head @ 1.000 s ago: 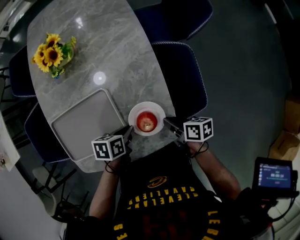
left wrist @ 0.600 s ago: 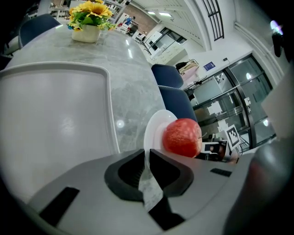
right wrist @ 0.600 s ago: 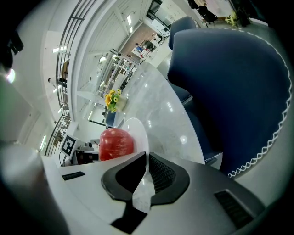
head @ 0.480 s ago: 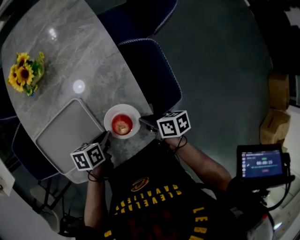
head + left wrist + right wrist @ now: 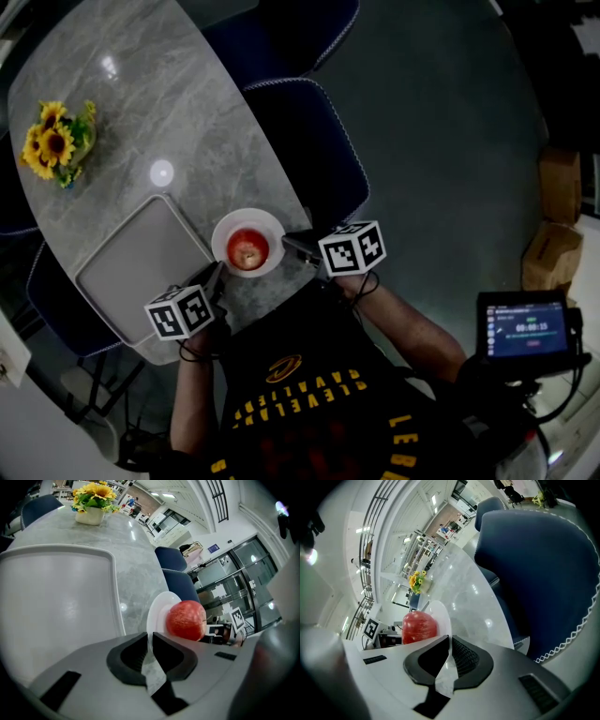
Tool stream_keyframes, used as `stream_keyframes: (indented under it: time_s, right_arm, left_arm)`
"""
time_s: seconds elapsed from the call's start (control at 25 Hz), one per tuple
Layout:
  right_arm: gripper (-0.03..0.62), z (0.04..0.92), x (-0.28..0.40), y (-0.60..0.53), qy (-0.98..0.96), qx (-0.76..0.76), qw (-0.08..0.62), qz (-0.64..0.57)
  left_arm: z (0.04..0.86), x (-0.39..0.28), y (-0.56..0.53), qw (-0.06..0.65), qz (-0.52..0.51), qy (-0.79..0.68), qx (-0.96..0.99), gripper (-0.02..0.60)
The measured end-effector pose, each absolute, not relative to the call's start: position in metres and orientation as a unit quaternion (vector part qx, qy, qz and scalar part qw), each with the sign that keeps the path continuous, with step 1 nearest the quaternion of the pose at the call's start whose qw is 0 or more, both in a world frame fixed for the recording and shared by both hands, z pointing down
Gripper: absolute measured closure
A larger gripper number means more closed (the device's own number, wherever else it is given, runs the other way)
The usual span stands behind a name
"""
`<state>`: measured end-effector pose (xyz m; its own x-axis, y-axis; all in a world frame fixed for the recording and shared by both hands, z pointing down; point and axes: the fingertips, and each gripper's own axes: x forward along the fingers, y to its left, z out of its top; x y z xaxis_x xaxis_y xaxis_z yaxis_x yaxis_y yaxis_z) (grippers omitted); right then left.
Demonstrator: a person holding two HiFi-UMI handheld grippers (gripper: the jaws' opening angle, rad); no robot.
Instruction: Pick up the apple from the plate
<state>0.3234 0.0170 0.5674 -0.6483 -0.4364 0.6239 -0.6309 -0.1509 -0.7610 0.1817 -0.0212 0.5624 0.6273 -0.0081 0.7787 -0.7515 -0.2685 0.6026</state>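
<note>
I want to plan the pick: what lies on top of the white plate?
A single red apple lies on the white plate, whose bare rim shows around it. The plate's middle beneath the apple is covered, so it cannot be seen.

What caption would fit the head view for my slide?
Red apple on a white plate, left tongs and right tongs poised either side.

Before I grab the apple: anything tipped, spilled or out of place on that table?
Nothing stands out. The red apple sits whole on the white round plate near the edge of the grey marble table, the grey rectangular tray lies flat beside it, and the potted yellow sunflowers stand upright.
</note>
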Motion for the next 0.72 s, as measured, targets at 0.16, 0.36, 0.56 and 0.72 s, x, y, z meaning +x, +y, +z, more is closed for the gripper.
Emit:
stream_keyframes:
  time_s: [0.16, 0.36, 0.56, 0.72]
  right_arm:
    - [0.562, 0.566, 0.328, 0.021, -0.645, 0.413, 0.078, 0.638]
    - [0.562, 0.564, 0.322, 0.013, -0.646, 0.412, 0.082, 0.637]
    - [0.562, 0.563, 0.310, 0.006, -0.650, 0.406, 0.088, 0.636]
    - [0.562, 0.562, 0.304, 0.006, -0.651, 0.406, 0.091, 0.635]
  left_arm:
    - [0.562, 0.187, -0.019, 0.546, 0.341, -0.258, 0.720, 0.543]
    - [0.558, 0.179, -0.026, 0.547, 0.339, -0.261, 0.719, 0.543]
    - [0.558, 0.166, -0.030, 0.551, 0.336, -0.266, 0.716, 0.543]
    - [0.559, 0.160, -0.029, 0.554, 0.333, -0.264, 0.716, 0.543]
